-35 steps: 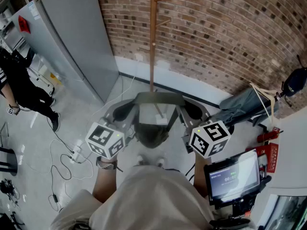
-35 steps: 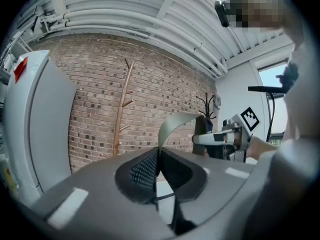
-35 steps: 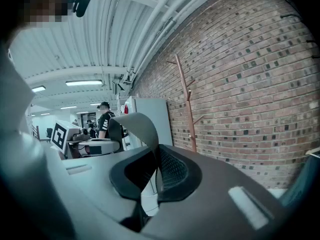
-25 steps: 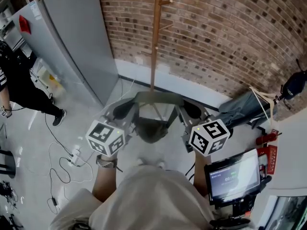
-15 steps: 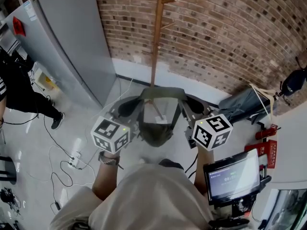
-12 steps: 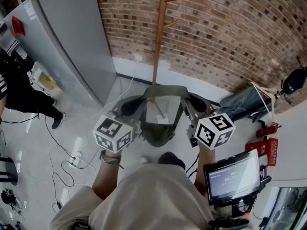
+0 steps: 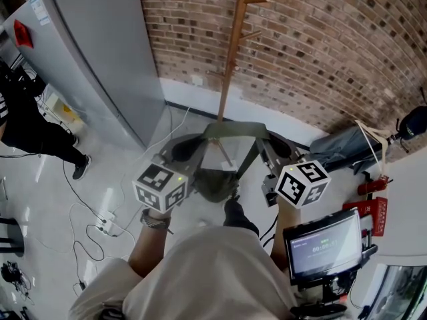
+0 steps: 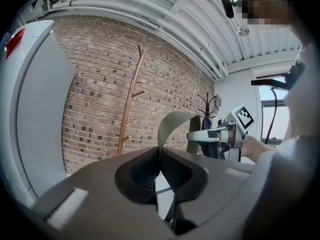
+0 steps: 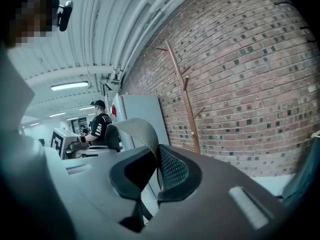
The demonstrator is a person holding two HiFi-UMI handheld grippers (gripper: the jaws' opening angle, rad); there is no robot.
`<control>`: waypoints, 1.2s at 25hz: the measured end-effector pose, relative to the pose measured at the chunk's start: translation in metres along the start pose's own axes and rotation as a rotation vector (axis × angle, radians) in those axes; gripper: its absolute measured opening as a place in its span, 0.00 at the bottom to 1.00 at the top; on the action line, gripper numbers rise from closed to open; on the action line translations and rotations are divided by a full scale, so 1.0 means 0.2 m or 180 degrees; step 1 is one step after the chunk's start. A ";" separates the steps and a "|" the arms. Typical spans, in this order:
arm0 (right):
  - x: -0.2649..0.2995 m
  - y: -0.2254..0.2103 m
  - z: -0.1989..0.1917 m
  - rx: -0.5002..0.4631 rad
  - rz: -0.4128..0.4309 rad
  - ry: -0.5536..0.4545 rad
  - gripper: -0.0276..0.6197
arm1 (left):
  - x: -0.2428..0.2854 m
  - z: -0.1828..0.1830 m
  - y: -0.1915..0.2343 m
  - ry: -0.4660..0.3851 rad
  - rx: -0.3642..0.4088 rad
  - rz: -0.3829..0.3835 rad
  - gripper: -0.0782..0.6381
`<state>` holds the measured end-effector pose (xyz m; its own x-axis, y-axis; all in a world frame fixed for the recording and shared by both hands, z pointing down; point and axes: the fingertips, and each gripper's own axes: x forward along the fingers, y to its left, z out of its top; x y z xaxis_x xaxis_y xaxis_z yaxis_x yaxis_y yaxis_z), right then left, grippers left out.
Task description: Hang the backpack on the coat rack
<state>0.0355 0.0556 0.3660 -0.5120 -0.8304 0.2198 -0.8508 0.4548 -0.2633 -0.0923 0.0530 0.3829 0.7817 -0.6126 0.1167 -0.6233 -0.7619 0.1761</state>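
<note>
two grippers share one load here. the left gripper (image 7: pixel 187 151) has its jaws clenched on one end of an olive webbing strap (image 7: pixel 235 131), which rises out of the pinch between its pads and curves away to that gripper's right. below and between both sets of jaws hangs the backpack (image 7: pixel 215 182), its body dangling free from that strap. the right gripper (image 7: pixel 277 151) is clamped on the strap's other end in the same way, the webbing arching out of its jaws toward the left one. straight ahead of both pairs of jaws, and well apart from them, stands the coat rack (image 7: pixel 232 59) against the brick wall (image 7: pixel 320 52), its short pegs (image 7: pixel 261 0) above jaw level and angled upward. judging from this, the bag is being carried to the rack and the hanging itself is not yet done. the weak spot looks to be the grip: flat webbing held only by pad pressure may creep out under the bag's weight, most likely if the two grippers pull apart or tilt while lifting. the pegs seem short, so a strap laid near a tip could slide off once released, and a swinging bag striking the slender pole could rock it. letting go with one gripper before the strap is seated would probably drop the bag.
</note>
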 end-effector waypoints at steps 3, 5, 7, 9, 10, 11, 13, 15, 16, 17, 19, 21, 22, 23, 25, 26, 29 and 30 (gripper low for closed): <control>0.07 -0.04 0.03 0.0025 0.0065 -0.0019 0.05 | 0.04 0.03 0.08 -0.0022 -0.0003 0.0074 0.12; 0.12 -0.07 0.05 0.0047 0.0116 -0.0036 0.05 | 0.08 0.05 0.13 -0.0032 0.0001 0.0116 0.12; 0.18 -0.10 0.08 0.0049 0.0179 -0.0039 0.05 | 0.12 0.07 0.18 -0.0039 0.0004 0.0165 0.12; 0.24 -0.14 0.11 0.0045 0.0254 -0.0033 0.05 | 0.17 0.09 0.24 -0.0057 0.0000 0.0230 0.12; 0.27 -0.17 0.12 0.0048 0.0288 -0.0027 0.05 | 0.20 0.10 0.26 -0.0066 -0.0011 0.0262 0.12; 0.29 -0.20 0.14 0.0055 0.0316 -0.0017 0.05 | 0.24 0.11 0.29 -0.0070 -0.0026 0.0290 0.12; 0.35 -0.26 0.17 0.0069 0.0362 0.0015 0.05 | 0.30 0.12 0.33 -0.0063 -0.0063 0.0334 0.12; 0.40 -0.31 0.19 0.0080 0.0408 0.0052 0.05 | 0.36 0.14 0.37 -0.0058 -0.0110 0.0373 0.12; 0.43 -0.34 0.21 0.0084 0.0432 0.0068 0.05 | 0.40 0.14 0.39 -0.0060 -0.0135 0.0391 0.12; 0.46 -0.37 0.22 0.0086 0.0457 0.0083 0.05 | 0.43 0.15 0.41 -0.0061 -0.0158 0.0408 0.12; 0.50 -0.42 0.25 0.0082 0.0510 0.0117 0.05 | 0.50 0.16 0.45 -0.0058 -0.0205 0.0441 0.12; 0.55 -0.49 0.27 0.0081 0.0561 0.0152 0.05 | 0.57 0.17 0.48 -0.0059 -0.0261 0.0481 0.12; 0.58 -0.52 0.28 0.0087 0.0586 0.0168 0.05 | 0.61 0.17 0.50 -0.0059 -0.0288 0.0505 0.12; 0.60 -0.55 0.30 0.0096 0.0611 0.0185 0.05 | 0.64 0.17 0.52 -0.0057 -0.0311 0.0533 0.12; 0.65 -0.61 0.31 0.0108 0.0668 0.0220 0.05 | 0.69 0.18 0.56 -0.0057 -0.0362 0.0597 0.12; 0.67 -0.63 0.32 0.0113 0.0701 0.0237 0.05 | 0.72 0.17 0.58 -0.0065 -0.0396 0.0631 0.12; 0.73 -0.69 0.33 0.0117 0.0800 0.0287 0.05 | 0.78 0.17 0.63 -0.0096 -0.0478 0.0729 0.12; 0.75 -0.71 0.34 0.0113 0.0828 0.0300 0.05 | 0.80 0.17 0.65 -0.0101 -0.0491 0.0757 0.12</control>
<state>0.0886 -0.1555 0.3728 -0.7228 -0.6529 0.2264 -0.6855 0.6359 -0.3546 -0.0478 -0.1512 0.3911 0.6115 -0.7784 0.1422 -0.7769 -0.5565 0.2944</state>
